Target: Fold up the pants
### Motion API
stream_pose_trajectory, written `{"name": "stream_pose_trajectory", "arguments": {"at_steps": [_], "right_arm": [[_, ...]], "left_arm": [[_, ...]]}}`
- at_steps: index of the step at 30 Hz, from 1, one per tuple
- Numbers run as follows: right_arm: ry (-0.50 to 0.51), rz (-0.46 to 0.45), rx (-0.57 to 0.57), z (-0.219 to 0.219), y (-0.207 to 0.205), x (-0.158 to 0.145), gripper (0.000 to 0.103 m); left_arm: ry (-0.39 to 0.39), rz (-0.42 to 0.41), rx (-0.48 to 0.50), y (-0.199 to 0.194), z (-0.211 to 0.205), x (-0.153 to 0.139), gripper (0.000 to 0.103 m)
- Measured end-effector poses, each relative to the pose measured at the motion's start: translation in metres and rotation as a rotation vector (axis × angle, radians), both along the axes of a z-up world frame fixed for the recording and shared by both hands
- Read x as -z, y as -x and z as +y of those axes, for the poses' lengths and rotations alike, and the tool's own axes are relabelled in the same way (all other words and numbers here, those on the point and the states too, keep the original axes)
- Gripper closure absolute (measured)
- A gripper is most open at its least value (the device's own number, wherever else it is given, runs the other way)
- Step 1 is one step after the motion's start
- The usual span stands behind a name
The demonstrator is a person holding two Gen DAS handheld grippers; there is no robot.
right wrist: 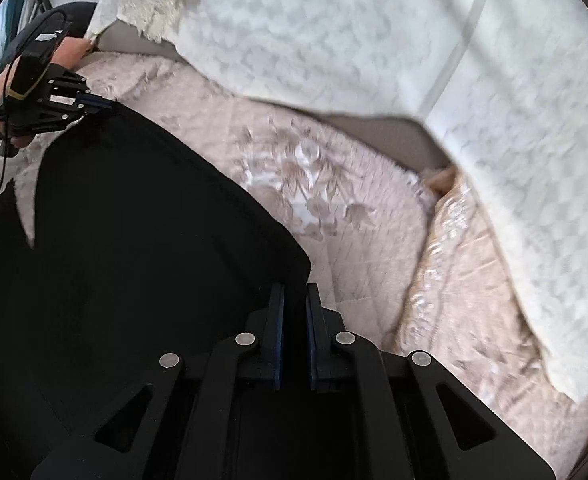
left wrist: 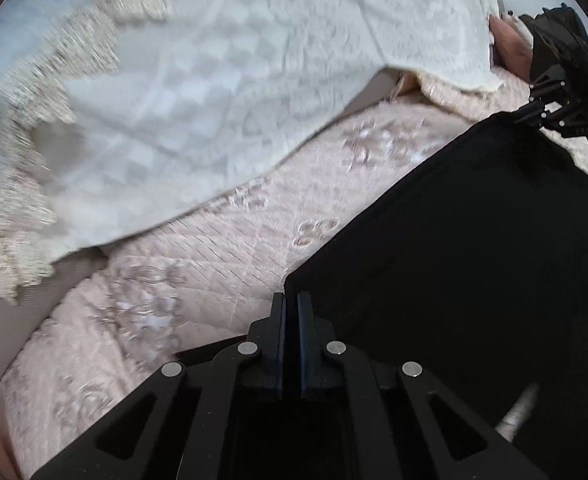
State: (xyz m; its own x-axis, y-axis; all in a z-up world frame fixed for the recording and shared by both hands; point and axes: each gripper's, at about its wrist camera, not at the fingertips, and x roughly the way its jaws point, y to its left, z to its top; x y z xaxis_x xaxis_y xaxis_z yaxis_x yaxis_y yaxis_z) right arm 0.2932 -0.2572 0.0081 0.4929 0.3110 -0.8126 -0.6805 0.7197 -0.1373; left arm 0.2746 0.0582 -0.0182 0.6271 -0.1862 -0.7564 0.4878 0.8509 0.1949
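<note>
Black pants [left wrist: 474,260] lie spread on a bed, their straight edge stretched between my two grippers. At the bottom of the left wrist view, my left gripper [left wrist: 291,300] is shut on the near corner of the cloth. My right gripper [left wrist: 528,114] pinches the far corner at the upper right, held by a person's hand [left wrist: 510,40]. In the right wrist view the pants [right wrist: 133,240] fill the left half. My right gripper [right wrist: 295,290] is shut on their near corner, and my left gripper [right wrist: 107,104] grips the other end at the upper left.
A pink quilted bedspread [left wrist: 221,248] with floral embroidery lies under the pants. A white textured cover [left wrist: 193,100] with a lace fringe [left wrist: 33,160] drapes over the far part of the bed. The same bedspread [right wrist: 354,208] and cover [right wrist: 494,100] show in the right wrist view.
</note>
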Motion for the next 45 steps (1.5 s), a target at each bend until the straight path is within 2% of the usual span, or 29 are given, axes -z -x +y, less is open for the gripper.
{"name": "stream_pose_trajectory", "arguments": {"at_steps": [8, 14, 19, 23, 27, 30, 32, 34, 37, 39, 41, 43, 45], "right_arm": [[-0.072, -0.118, 0.015, -0.011, 0.087, -0.048, 0.095], [-0.118, -0.149, 0.032, -0.025, 0.168, -0.056, 0.095], [-0.129, -0.092, 0.072, -0.037, 0.223, -0.027, 0.095], [-0.123, -0.004, 0.124, -0.048, 0.253, 0.009, 0.094], [-0.134, 0.073, 0.172, -0.058, 0.273, 0.035, 0.093], [-0.139, 0.091, 0.207, -0.061, 0.283, 0.044, 0.092], [-0.132, 0.112, 0.226, -0.061, 0.288, 0.049, 0.089], [-0.128, 0.129, 0.253, -0.065, 0.293, 0.051, 0.082], [-0.17, 0.131, 0.306, -0.079, 0.306, 0.046, 0.079], [-0.227, 0.12, 0.382, -0.096, 0.314, 0.04, 0.078], [-0.295, 0.109, 0.472, -0.113, 0.316, 0.034, 0.074], [-0.379, 0.105, 0.576, -0.131, 0.319, 0.031, 0.062], [-0.451, 0.096, 0.656, -0.144, 0.319, 0.032, 0.061]], "left_arm": [[0.085, -0.115, -0.024, 0.088, 0.009, -0.062, 0.097], [0.153, -0.132, -0.024, 0.163, 0.015, -0.076, 0.097], [0.17, -0.09, -0.025, 0.219, 0.01, -0.055, 0.097], [0.187, -0.01, -0.031, 0.25, 0.003, -0.025, 0.097], [0.194, 0.062, -0.048, 0.268, -0.002, 0.0, 0.096], [0.198, 0.101, -0.071, 0.279, -0.002, 0.016, 0.096], [0.22, 0.132, -0.096, 0.284, 0.0, 0.022, 0.094], [0.256, 0.153, -0.119, 0.289, 0.005, 0.023, 0.088], [0.347, 0.186, -0.178, 0.297, 0.022, 0.022, 0.087], [0.401, 0.178, -0.261, 0.304, 0.039, 0.018, 0.087], [0.472, 0.163, -0.393, 0.311, 0.062, 0.017, 0.086], [0.534, 0.161, -0.524, 0.316, 0.084, 0.019, 0.083], [0.587, 0.157, -0.617, 0.319, 0.098, 0.023, 0.076]]}}
